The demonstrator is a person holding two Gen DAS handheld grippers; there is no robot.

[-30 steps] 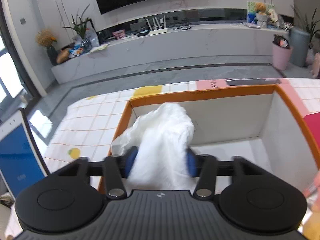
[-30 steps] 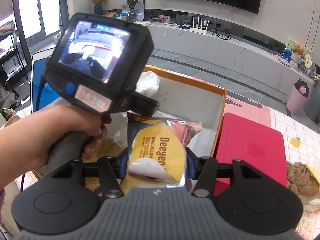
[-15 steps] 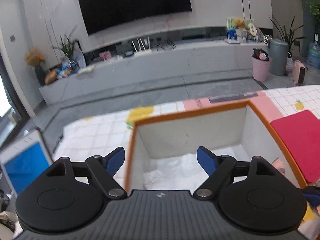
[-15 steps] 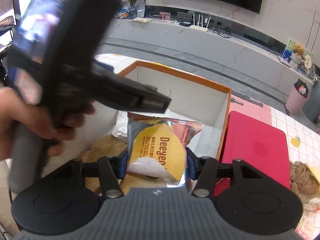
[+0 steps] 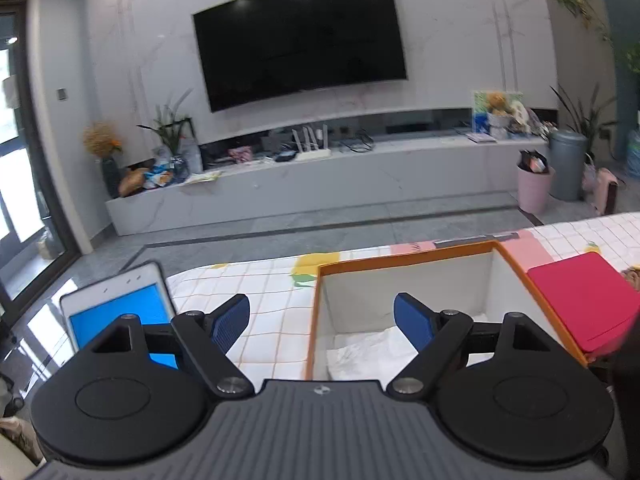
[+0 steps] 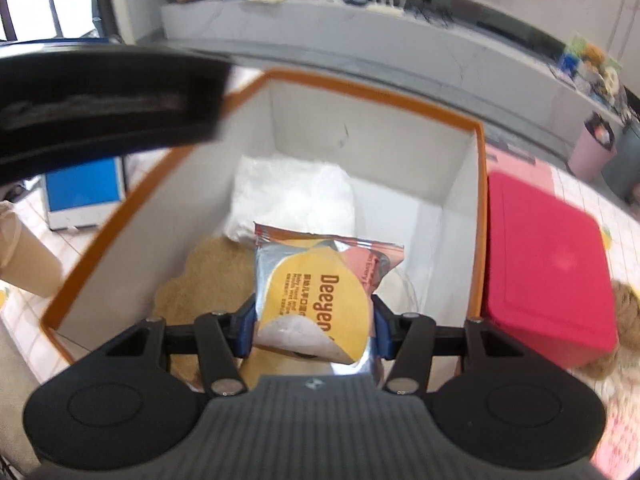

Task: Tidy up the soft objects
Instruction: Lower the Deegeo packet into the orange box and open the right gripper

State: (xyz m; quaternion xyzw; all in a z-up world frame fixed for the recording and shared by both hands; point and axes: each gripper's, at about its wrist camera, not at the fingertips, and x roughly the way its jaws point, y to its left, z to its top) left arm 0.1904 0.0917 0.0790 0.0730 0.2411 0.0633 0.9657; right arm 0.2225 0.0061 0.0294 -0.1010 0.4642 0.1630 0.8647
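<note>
Left wrist view: I look out along the left gripper point(image 5: 322, 322), tilted slightly down, across the table's near edge toward the television point(image 5: 300, 38) wall.
Right wrist view: I look steeply down along the right gripper point(image 6: 312, 322), close above the orange-rimmed box point(image 6: 478, 216), straight into it.
Nearness: left sits back from the box (only its near corner shows); right hangs right over it.
Shared ground: orange-rimmed box point(image 5: 404, 262), white bundle point(image 5: 372, 354) point(image 6: 294, 196), red lid point(image 5: 580, 306) point(image 6: 548, 264), tablet point(image 5: 120, 312) point(image 6: 82, 190).
</note>
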